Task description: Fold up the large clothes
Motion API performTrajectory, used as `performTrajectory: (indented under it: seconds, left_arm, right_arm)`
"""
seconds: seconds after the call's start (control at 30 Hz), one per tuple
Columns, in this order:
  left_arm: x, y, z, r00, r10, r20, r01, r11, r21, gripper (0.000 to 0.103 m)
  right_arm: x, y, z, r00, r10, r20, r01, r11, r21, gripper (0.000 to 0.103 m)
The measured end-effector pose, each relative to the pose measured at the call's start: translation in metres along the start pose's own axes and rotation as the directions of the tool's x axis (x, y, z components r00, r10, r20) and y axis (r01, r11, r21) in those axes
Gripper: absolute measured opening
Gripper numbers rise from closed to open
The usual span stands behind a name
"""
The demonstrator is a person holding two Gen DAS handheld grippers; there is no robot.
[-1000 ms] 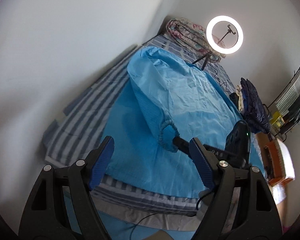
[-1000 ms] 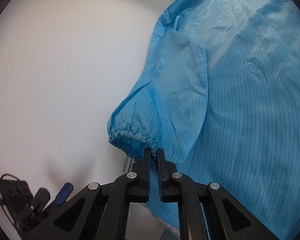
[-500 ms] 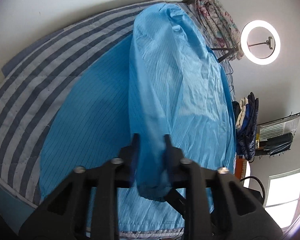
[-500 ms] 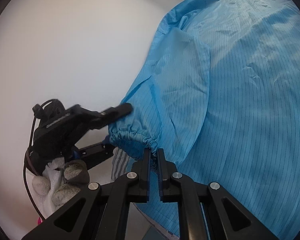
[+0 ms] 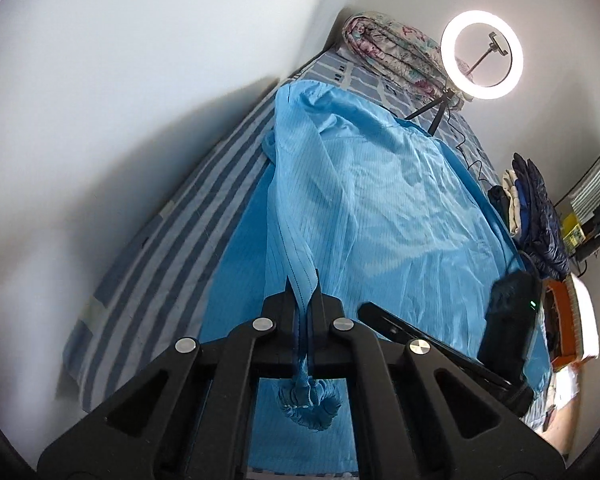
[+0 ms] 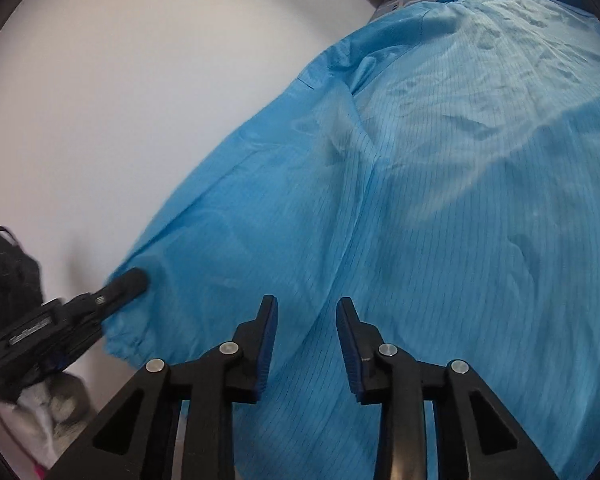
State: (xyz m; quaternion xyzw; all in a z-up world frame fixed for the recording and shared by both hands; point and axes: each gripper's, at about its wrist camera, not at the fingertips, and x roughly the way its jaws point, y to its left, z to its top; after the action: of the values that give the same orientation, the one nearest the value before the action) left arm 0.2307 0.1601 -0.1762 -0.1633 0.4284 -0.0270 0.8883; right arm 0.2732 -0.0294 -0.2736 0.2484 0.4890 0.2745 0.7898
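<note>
A large light-blue garment (image 5: 380,200) with thin dark lines lies spread on a bed. My left gripper (image 5: 302,292) is shut on its sleeve (image 5: 290,256) just above the gathered cuff (image 5: 312,408), which hangs below the jaws; the sleeve is lifted and stretched. In the right wrist view the same garment (image 6: 440,200) fills the frame. My right gripper (image 6: 307,304) hovers over it with its jaws opening and no cloth pinched between them. The left gripper (image 6: 126,284) shows there at lower left, on the sleeve cuff (image 6: 128,348).
A striped blue-and-white bedsheet (image 5: 180,224) lies beside a white wall (image 5: 120,80). At the bed's far end are a rolled floral quilt (image 5: 392,52) and a lit ring light (image 5: 482,54) on a tripod. Folded dark clothes (image 5: 536,208) sit at right.
My left gripper went from open to shut on the sleeve near the cuff and pulled it taut. My right gripper let go of the cuff and opened.
</note>
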Motion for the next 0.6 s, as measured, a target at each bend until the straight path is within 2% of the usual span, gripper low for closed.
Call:
performTrajectory:
  seconds: [0.07,0.2,0.27,0.33,0.4,0.5,0.6]
  left_arm:
    - [-0.010,-0.006,0.003,0.999,0.023,0.023,-0.024,0.998,0.055,0.000]
    - [-0.025,-0.023,0.001,0.995,0.074,0.070,-0.086,0.979,0.186,0.000]
    - [-0.029,-0.032,-0.007,0.992,0.096,0.087,-0.115,0.964,0.242,0.000]
    - [-0.026,-0.041,-0.022,0.994,0.081,0.067,-0.098,0.952,0.289,0.000]
    - [-0.018,-0.057,-0.042,0.997,0.069,0.043,-0.080,0.934,0.348,0.000]
    - [-0.003,-0.088,-0.076,0.998,0.060,0.008,-0.057,0.886,0.460,0.000]
    - [0.012,-0.114,-0.108,0.998,0.040,-0.048,-0.009,0.851,0.525,0.000]
  right_arm:
    - [0.029,0.009,0.009,0.999,0.013,-0.031,-0.012,1.000,0.002,0.033]
    - [0.080,0.031,0.015,0.977,0.168,-0.128,-0.163,0.986,0.045,0.032]
    - [0.084,0.034,0.014,0.978,0.152,-0.143,-0.147,0.988,0.046,0.033]
    - [0.069,0.023,0.012,0.981,0.142,-0.132,-0.137,0.990,0.042,0.033]
    - [0.039,0.000,0.012,0.991,0.092,-0.096,-0.089,0.995,0.042,0.034]
    - [-0.007,-0.029,0.023,0.999,0.042,-0.029,-0.040,0.998,0.052,0.038]
    - [-0.050,-0.041,0.042,1.000,-0.001,0.028,0.000,1.000,0.022,0.045]
